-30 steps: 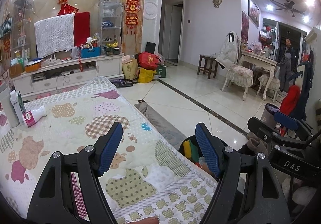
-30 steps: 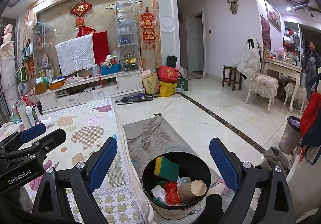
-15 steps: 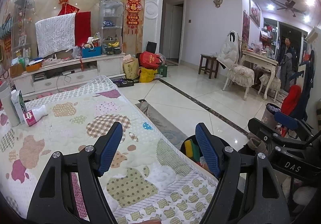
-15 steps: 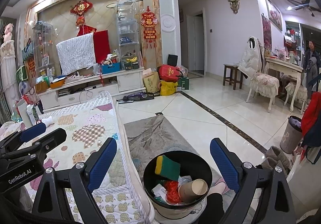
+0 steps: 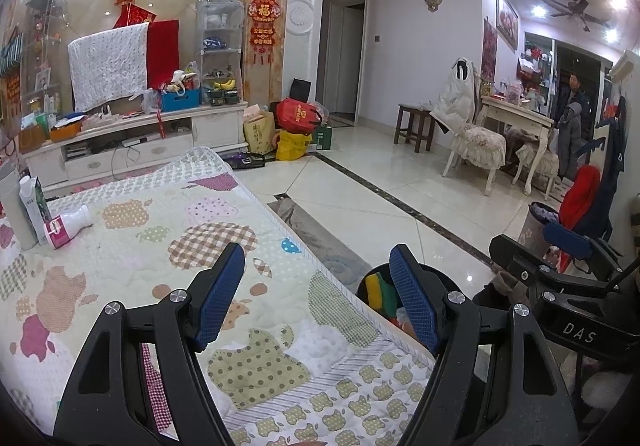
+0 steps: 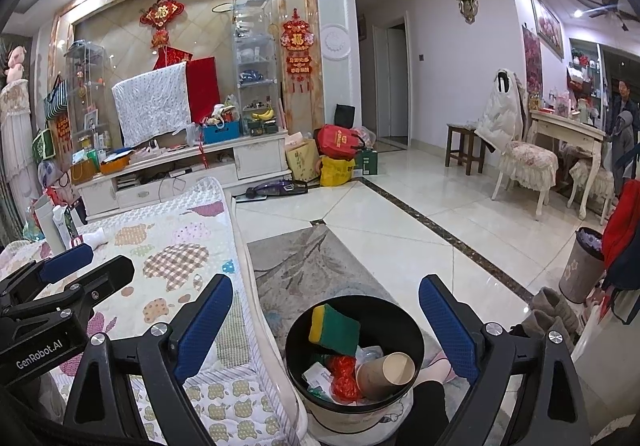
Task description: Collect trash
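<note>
A black trash bin (image 6: 296, 342) stands on the floor beside the quilt-covered table (image 6: 176, 246). Inside lie a green-and-yellow sponge (image 6: 334, 328), a paper cup (image 6: 386, 372), red wrapping (image 6: 344, 374) and paper scraps. My right gripper (image 6: 326, 304) hangs open above the bin, nothing between its fingers. My left gripper (image 5: 318, 280) is open over the table's near corner, empty; the bin (image 5: 366, 284) shows partly past its right finger. At the table's far left, a white bottle with a pink label (image 5: 66, 226) lies on its side next to upright cartons (image 5: 34, 206).
A grey rug (image 6: 304, 266) lies under the bin on glossy tile. A TV cabinet (image 6: 180, 170) and bags (image 6: 338, 154) line the far wall. A chair (image 6: 524, 162), a desk and a second small bin (image 6: 580, 266) stand right, where a person (image 6: 622, 102) is.
</note>
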Available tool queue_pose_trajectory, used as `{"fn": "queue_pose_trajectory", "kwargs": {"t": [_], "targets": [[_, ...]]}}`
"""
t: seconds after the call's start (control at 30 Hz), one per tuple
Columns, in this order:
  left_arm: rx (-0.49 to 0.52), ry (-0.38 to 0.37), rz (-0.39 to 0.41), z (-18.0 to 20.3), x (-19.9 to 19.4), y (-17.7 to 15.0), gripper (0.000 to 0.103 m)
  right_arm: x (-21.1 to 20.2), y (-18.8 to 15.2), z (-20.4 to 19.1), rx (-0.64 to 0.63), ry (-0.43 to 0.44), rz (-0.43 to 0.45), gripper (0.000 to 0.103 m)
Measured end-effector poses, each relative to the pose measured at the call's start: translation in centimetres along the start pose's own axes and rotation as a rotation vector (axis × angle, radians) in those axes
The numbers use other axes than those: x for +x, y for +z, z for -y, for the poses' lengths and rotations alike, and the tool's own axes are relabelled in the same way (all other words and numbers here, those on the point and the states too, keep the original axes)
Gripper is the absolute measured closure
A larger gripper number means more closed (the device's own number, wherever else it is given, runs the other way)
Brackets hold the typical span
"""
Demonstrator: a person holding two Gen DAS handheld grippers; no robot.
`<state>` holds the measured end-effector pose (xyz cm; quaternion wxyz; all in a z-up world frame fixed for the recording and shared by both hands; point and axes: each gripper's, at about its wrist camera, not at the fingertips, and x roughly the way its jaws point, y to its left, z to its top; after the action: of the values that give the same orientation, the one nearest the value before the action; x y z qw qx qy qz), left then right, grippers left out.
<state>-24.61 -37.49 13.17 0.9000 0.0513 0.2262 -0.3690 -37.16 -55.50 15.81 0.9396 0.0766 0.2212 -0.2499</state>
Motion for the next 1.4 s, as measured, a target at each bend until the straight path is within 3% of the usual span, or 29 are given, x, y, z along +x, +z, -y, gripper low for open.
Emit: {"fn": "queue_pose_trajectory", "kwargs": {"t": [1.4], "targets": [[0.007, -0.006, -0.010, 0.6, 0.1, -0.5, 0.028, 0.8, -0.7, 1.4, 0.010, -0.004, -0.031, 0.010]]}}
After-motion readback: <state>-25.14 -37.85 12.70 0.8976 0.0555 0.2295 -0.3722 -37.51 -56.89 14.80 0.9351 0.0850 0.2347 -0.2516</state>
